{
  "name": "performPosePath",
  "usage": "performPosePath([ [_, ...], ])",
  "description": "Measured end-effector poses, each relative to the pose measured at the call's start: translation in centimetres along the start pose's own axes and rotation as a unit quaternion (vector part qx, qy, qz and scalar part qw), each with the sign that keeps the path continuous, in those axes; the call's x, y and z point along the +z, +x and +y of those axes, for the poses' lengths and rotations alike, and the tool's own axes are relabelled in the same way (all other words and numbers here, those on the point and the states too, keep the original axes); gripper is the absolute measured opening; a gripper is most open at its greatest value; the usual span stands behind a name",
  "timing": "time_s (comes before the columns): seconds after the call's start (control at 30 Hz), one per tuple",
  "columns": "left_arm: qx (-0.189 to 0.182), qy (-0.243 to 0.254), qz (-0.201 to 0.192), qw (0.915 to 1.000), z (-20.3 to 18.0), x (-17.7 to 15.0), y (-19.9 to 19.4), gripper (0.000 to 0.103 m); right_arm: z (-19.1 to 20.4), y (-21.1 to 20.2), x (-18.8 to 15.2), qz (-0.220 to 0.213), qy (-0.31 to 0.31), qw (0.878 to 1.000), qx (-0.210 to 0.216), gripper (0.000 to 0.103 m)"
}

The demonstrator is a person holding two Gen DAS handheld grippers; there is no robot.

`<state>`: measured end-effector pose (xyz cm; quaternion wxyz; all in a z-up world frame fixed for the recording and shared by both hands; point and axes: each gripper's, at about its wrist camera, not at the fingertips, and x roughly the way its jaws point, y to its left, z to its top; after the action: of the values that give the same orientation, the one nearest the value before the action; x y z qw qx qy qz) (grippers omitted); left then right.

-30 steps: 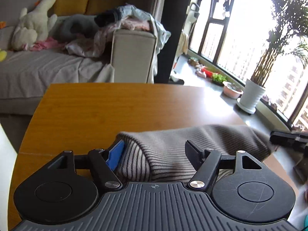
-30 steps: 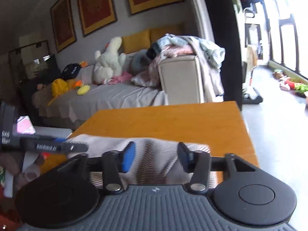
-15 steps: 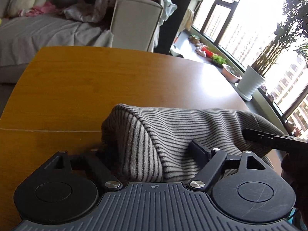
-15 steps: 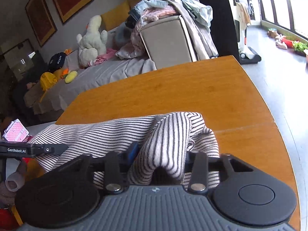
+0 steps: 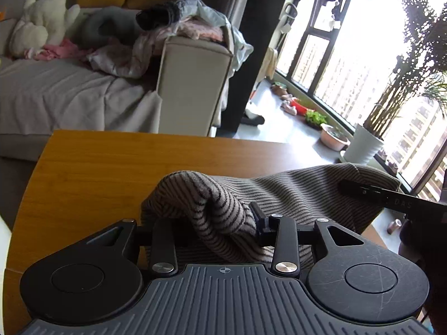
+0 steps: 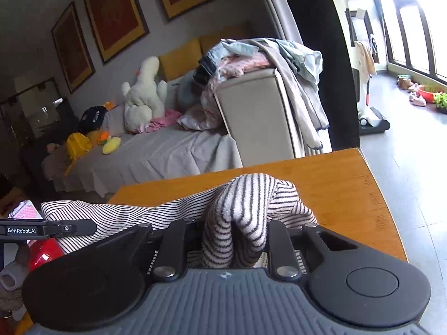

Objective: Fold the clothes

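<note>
A beige garment with thin dark stripes (image 5: 293,192) stretches across the near part of the wooden table (image 5: 92,167). My left gripper (image 5: 215,220) is shut on its left end, where the cloth bunches up in a raised fold between the fingers. In the right wrist view the same striped garment (image 6: 125,215) runs off to the left, and my right gripper (image 6: 232,234) is shut on its right end, with a hump of cloth standing up between the fingers. Each gripper's tip shows in the other's view: the right gripper (image 5: 391,195) and the left gripper (image 6: 50,227).
The table's far half (image 6: 329,178) is bare wood. Beyond it stands a grey sofa (image 5: 56,97) with a plush toy (image 5: 42,25) and a heap of clothes (image 5: 190,25) on its armrest. Potted plants (image 5: 363,145) line the window on the right.
Both grippers went from open around the garment's ends to shut on them. The gripped ends have lifted, and the cloth now humps up between the fingers.
</note>
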<state>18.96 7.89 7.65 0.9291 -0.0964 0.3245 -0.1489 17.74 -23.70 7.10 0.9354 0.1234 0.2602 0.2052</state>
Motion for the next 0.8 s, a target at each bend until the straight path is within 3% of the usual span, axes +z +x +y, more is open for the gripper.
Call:
performPosePath([
  [0.07,-0.009,0.005,-0.006,0.9999,-0.7,-0.9,-1.7,0.040,0.2,-1.9,-0.9,0.002,0.001,1.000,0.005,0.019],
  [0.3,-0.006,0.003,0.057,0.9983,-1.7,-8.0,-2.4,0.044,-0.7,-4.0,-7.4,0.049,0.000,0.998,-0.034,0.024],
  [0.33,-0.002,0.002,0.067,0.9978,-1.8,-9.0,-2.3,0.045,-1.0,-3.9,-8.1,0.054,0.000,0.998,-0.044,0.035],
  [0.37,0.008,0.000,0.074,0.9972,-1.6,-9.8,-1.9,0.053,-1.1,-4.1,-8.3,0.054,0.003,0.997,-0.046,0.042],
  [0.47,0.017,-0.002,0.061,0.9980,-1.3,-10.0,-2.8,0.060,-1.5,-4.7,-8.7,0.050,0.009,0.997,-0.055,0.050],
  [0.53,0.020,0.005,0.038,0.9991,-1.5,-9.2,-4.2,0.065,-1.1,-5.5,-7.9,0.038,-0.006,0.997,-0.070,0.076],
  [0.6,0.017,0.022,0.002,0.9996,-2.3,-8.1,-6.1,0.076,-0.6,-6.6,-7.1,0.010,-0.031,0.996,-0.085,0.083],
  [0.67,-0.001,0.032,-0.032,0.9990,-3.3,-7.1,-7.8,0.090,0.3,-7.6,-6.4,-0.015,-0.061,0.995,-0.080,0.076],
  [0.73,-0.034,0.032,-0.048,0.9978,-4.6,-6.5,-8.3,0.094,1.4,-8.4,-5.7,-0.034,-0.090,0.993,-0.066,0.046],
  [0.8,-0.066,0.025,-0.033,0.9969,-5.7,-6.5,-7.4,0.094,2.1,-8.0,-5.3,-0.024,-0.096,0.994,-0.050,0.042],
])
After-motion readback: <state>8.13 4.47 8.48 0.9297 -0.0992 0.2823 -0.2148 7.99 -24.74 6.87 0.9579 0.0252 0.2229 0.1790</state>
